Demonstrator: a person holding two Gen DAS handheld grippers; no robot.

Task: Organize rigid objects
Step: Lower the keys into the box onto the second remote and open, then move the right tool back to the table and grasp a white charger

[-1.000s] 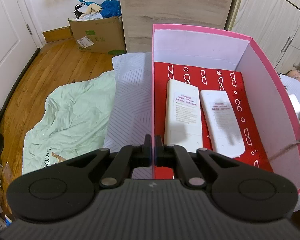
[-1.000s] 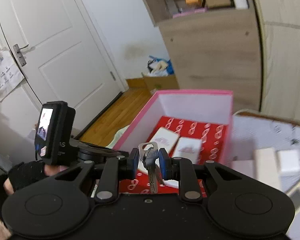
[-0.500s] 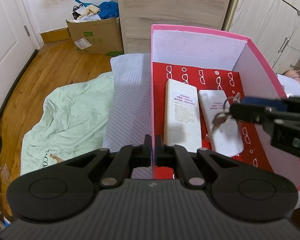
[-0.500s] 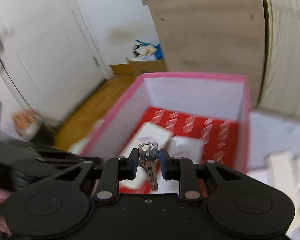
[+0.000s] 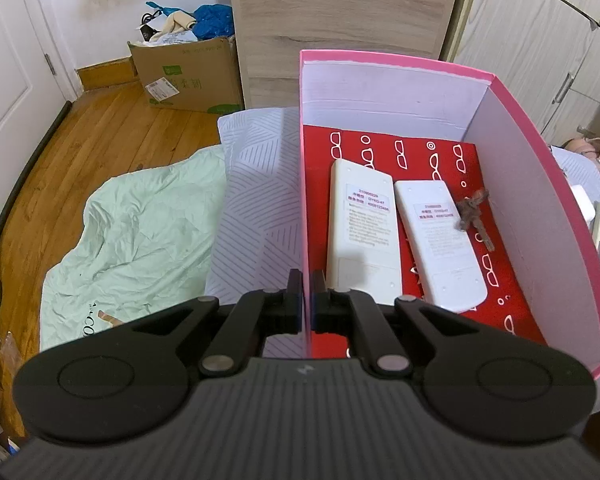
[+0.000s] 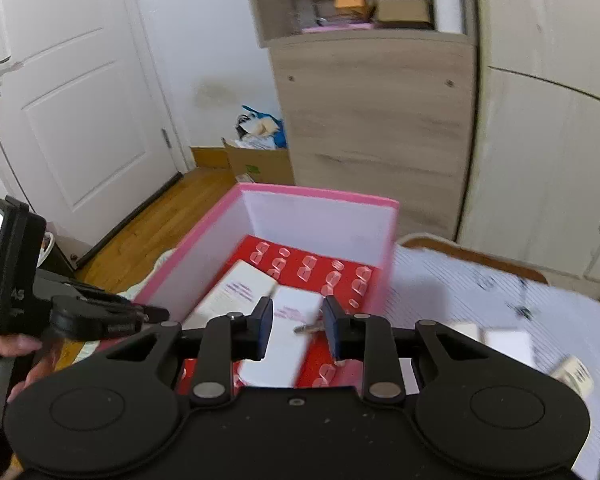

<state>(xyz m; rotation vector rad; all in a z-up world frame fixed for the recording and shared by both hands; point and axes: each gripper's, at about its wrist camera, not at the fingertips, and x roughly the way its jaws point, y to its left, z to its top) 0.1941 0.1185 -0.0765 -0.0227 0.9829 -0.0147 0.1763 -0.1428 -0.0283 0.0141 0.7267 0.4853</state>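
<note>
A pink box (image 5: 512,92) with a red patterned floor stands on the bed. Two white remotes (image 5: 362,228) (image 5: 440,240) lie face down in it, side by side. A bunch of keys (image 5: 474,216) lies blurred beside the right remote, partly on it. My left gripper (image 5: 306,308) is shut on the box's left wall. My right gripper (image 6: 296,330) is open above the box (image 6: 320,196); the keys (image 6: 310,326) show blurred between its fingers, free of the pads. The remotes (image 6: 240,292) lie below.
A striped white sheet (image 5: 256,184) and a mint green cloth (image 5: 140,224) lie left of the box. More white devices (image 6: 504,340) lie on the bed to the right. A cardboard box (image 5: 184,76), a wooden cabinet (image 5: 340,20) and wardrobe doors (image 6: 540,160) stand behind.
My right gripper opened and let the keys go; they dropped into the box by the right remote. The right gripper drew back out of the left wrist view. The left gripper kept its hold.
</note>
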